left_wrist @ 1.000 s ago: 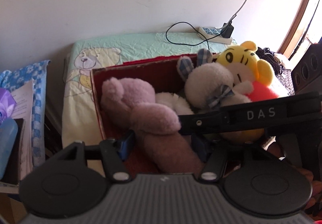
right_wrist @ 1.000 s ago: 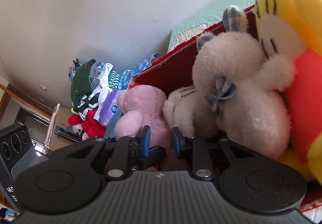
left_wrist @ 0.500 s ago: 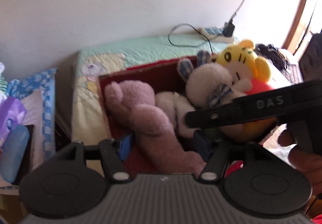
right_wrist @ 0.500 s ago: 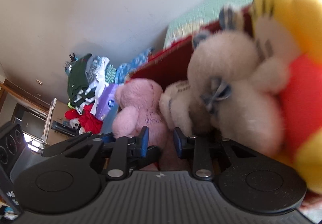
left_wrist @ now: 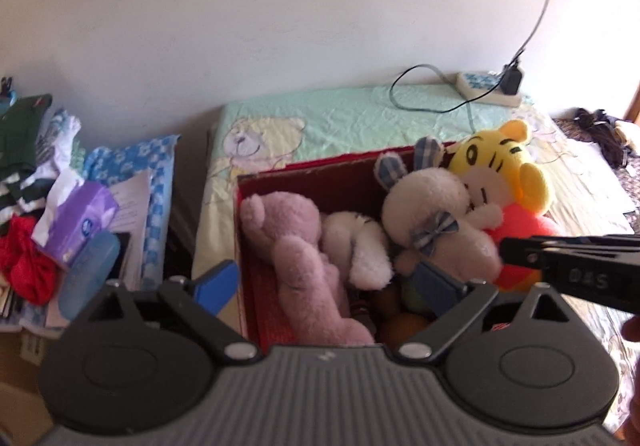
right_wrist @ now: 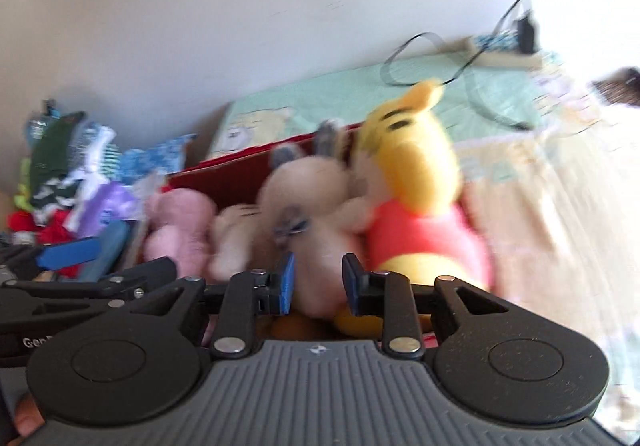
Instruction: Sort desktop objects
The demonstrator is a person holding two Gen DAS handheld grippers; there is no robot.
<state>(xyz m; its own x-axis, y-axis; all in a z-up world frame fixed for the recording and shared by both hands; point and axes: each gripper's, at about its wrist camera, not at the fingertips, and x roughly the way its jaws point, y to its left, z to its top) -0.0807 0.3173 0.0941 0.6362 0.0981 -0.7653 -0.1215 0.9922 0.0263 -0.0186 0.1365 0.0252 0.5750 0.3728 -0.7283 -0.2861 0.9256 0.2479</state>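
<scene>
Red box (left_wrist: 304,181) holds four plush toys; left tongs (left_wrist: 326,282) opening wide, empty; right tongs (right_wrist: 318,284) narrow, holding nothing.

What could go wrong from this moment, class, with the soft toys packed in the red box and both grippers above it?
1. The left gripper is opening over the pink plush; its wide fingers could snag a neighbouring toy.
2. The yellow tiger plush sits high against the red box rim and might tumble out.
3. The right gripper crosses close; the two may collide.
</scene>
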